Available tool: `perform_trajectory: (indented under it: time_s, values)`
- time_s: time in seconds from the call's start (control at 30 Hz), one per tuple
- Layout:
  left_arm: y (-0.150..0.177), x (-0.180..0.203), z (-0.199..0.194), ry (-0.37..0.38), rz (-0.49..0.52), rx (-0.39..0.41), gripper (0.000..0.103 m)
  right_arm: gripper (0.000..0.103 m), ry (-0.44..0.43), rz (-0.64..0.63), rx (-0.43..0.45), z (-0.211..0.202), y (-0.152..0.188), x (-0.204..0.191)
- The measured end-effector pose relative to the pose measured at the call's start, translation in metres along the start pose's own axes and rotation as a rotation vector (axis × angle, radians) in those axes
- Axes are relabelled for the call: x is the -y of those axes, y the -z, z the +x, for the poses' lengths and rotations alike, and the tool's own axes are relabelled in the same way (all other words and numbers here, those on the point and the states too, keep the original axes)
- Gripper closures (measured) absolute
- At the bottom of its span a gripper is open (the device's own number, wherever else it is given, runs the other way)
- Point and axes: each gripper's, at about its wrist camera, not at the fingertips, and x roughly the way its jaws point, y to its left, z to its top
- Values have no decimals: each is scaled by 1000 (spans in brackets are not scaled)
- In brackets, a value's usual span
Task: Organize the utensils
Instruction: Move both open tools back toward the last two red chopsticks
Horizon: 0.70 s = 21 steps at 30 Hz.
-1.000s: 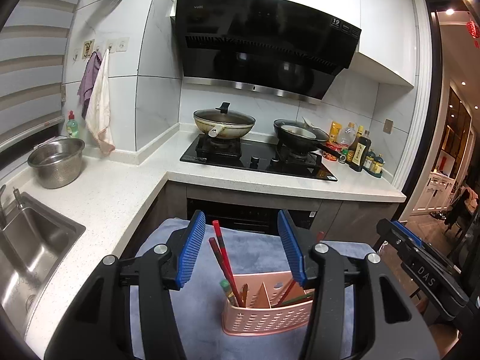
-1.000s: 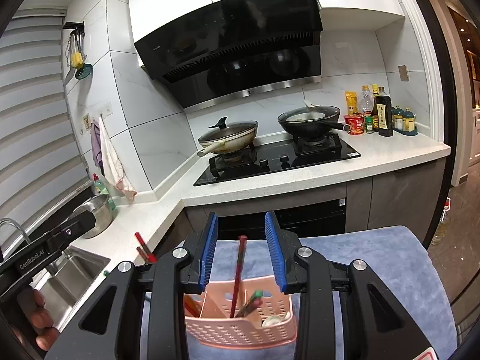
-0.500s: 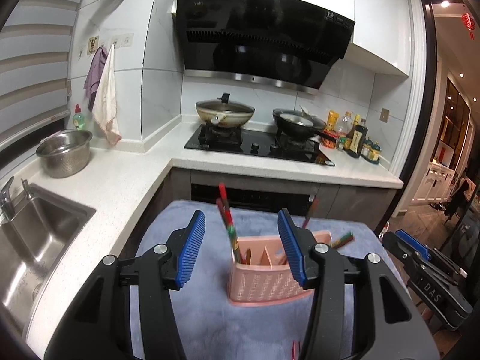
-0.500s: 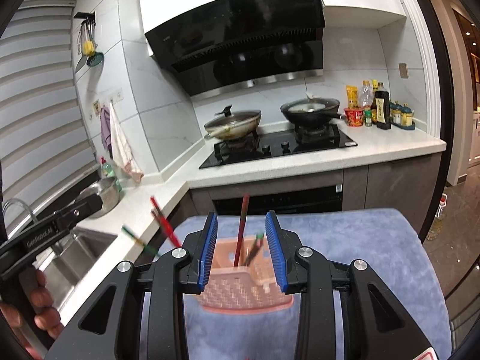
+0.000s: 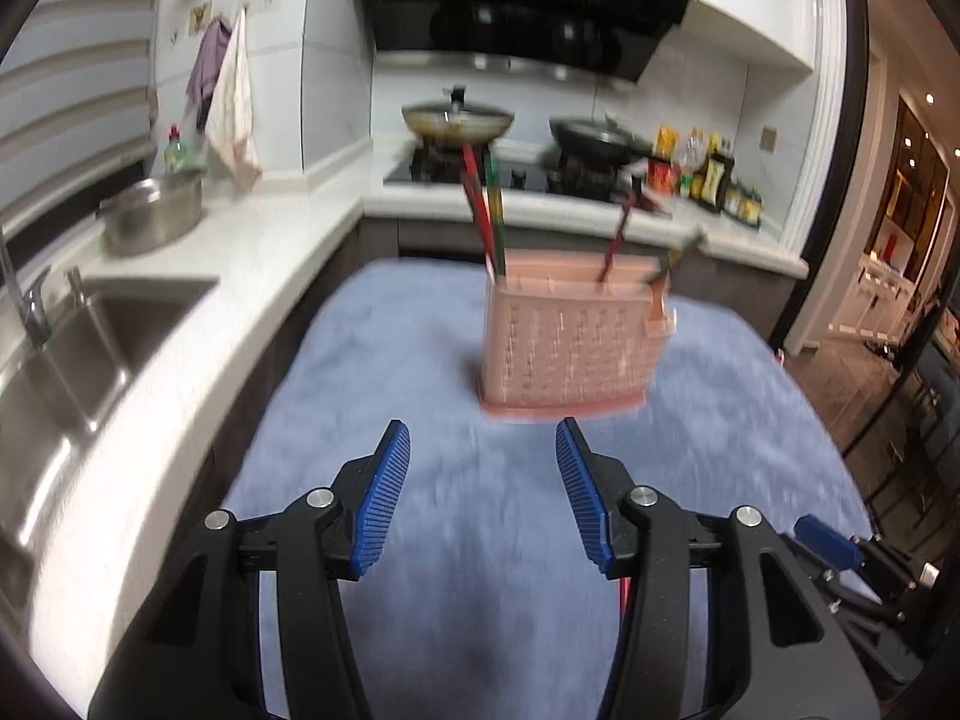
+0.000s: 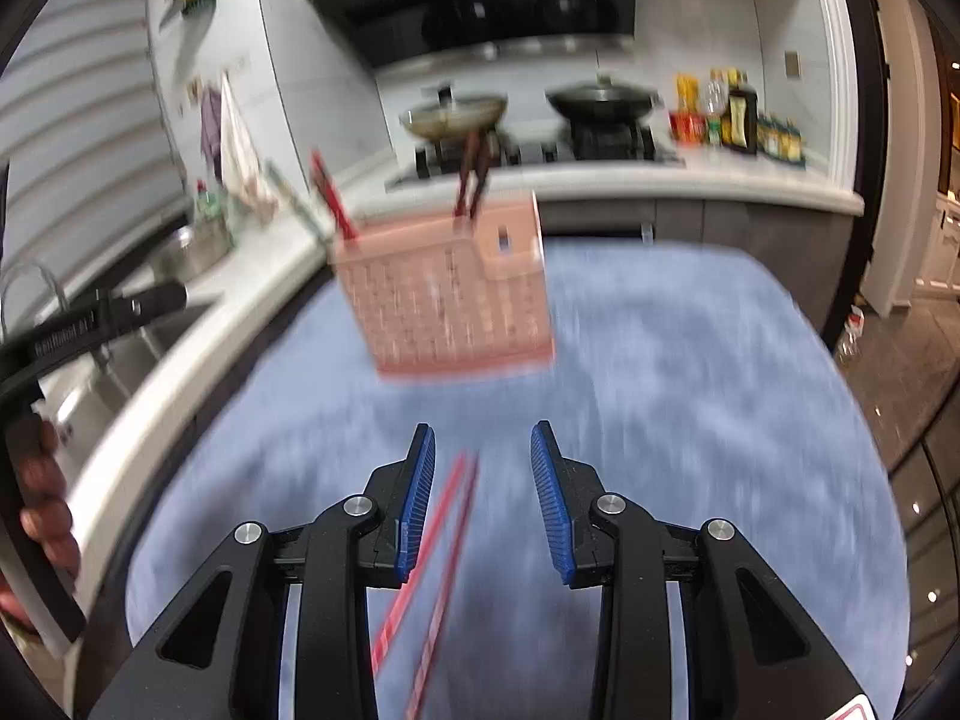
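A pink slotted utensil basket (image 5: 570, 348) stands upright on the blue cloth (image 5: 390, 360), holding several red and green chopsticks (image 5: 483, 222). It also shows in the right wrist view (image 6: 450, 300). My left gripper (image 5: 483, 492) is open and empty, a little in front of the basket. My right gripper (image 6: 483, 498) is open and empty above a pair of red chopsticks (image 6: 438, 552) lying on the cloth (image 6: 690, 390). Both views are blurred.
A white counter (image 5: 198, 300) with a sink (image 5: 78, 336) and steel pot (image 5: 153, 213) runs along the left. A stove with two pans (image 5: 459, 120) and bottles (image 5: 714, 174) stand behind. The left gripper's handle and a hand (image 6: 42, 516) show at the left.
Both grippers have pulled back and down from the basket, which now stands further away. A pair of red chopsticks on the cloth has come into the right wrist view.
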Motion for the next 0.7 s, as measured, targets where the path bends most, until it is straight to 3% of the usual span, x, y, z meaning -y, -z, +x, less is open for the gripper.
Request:
perform_trajectory:
  time_s: [0.27,0.5,0.7]
  values:
    - [74,1,2,-5,-14,-151,55,70,9,-19,-155,-4,86,-12]
    - [123,6,3,11,-26,-259,55,70,-38,-46,-223,0,119,-30]
    - [141,6,3,6,-30,-293,55,74,-65,-71,-230,3,129,-43]
